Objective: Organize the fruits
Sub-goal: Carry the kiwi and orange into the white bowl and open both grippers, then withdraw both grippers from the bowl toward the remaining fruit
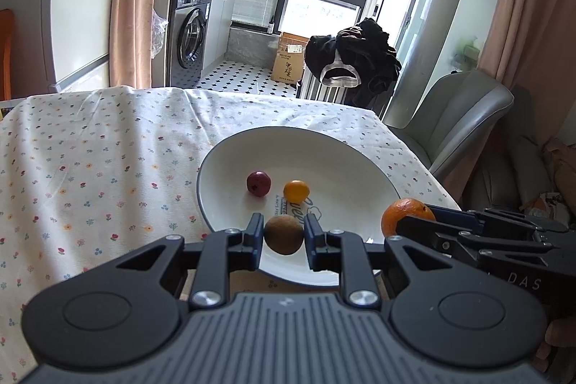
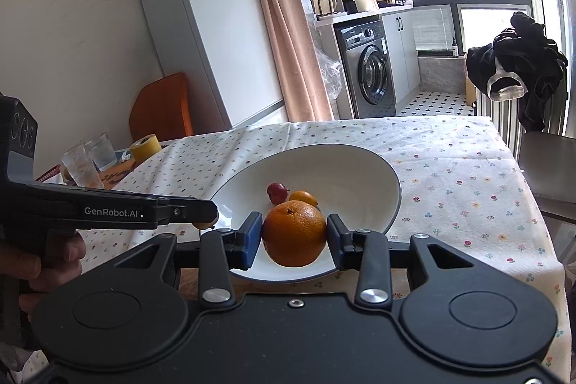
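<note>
The left gripper (image 1: 283, 236) is pinching a small brown fuzzy kiwi (image 1: 283, 235) between its fingers; the right gripper (image 2: 294, 234) is clamping a round orange (image 2: 294, 233) across its middle. Both are hovering over the near rim of the white ceramic bowl (image 1: 230, 161) on the table. The kiwi is likely soft and light, the orange firmer.

Surface (image 1: 108, 168) lying under a white floral cloth (image 2: 450, 168), wrinkling toward the far left. Carrying a white bowl (image 1: 223, 161) near the right edge. Also bearing two glasses (image 2: 90, 157) and a yellow tape roll (image 2: 145, 146) at the far left corner.
</note>
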Tool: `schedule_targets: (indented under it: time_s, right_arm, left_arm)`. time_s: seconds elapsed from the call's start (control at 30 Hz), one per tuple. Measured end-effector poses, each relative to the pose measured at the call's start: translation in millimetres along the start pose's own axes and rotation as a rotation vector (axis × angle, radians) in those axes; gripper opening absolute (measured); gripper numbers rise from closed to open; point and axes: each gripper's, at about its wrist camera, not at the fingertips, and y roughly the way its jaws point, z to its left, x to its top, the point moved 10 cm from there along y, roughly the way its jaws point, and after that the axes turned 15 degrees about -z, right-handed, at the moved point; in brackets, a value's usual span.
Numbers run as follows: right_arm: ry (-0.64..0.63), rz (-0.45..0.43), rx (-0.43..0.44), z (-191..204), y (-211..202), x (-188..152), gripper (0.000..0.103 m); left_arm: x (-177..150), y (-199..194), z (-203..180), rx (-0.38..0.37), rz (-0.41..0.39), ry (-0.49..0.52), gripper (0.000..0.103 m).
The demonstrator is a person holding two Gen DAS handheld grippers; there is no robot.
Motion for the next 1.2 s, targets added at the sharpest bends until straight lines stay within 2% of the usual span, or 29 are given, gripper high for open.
schedule_targets:
  time_s: [0.23,0.3,0.57,0.67,0.8,0.87,1.03,1.13,1.2]
  right_arm:
    - [0.001,0.004,-0.003,-3,3,0,0.037]
    - [0.005,0.007,-0.006,-4,4,-1,0.037]
    - [0.005,0.013,-0.006,-1,9,-3,0.037]
    - [0.001,0.009,-0.009,1,10,-1,0.037]
    - [-0.006,-0.002,-0.020,3,11,3,0.038]
    - [-0.005,-0.005,-0.035,2,11,5,0.042]
    - [-0.012,-0.023,-0.035,5,4,10,0.042]
    - [-0.014,-0.020,-0.041,6,0,10,0.043]
    - [-0.012,-0.022,-0.048,6,-3,10,0.048]
  left_arm:
    - [-1,9,0,0.005,0.012,0.002,0.023]
    - [0,8,1,0.006,0.009,0.014,0.026]
    - [-1,0,14,0.031,0.016,-0.011,0.026]
    - [-1,-6,16,0.034,0.015,-0.014,0.029]
    - [0,-13,21,0.047,0.007,-0.022,0.040]
    - [0,-17,24,0.054,0.004,-0.026,0.045]
    - [2,-27,31,0.085,-0.016,-0.025,0.068]
    - [2,-33,34,0.101,-0.027,-0.027,0.077]
    - [2,-37,35,0.103,-0.030,-0.026,0.079]
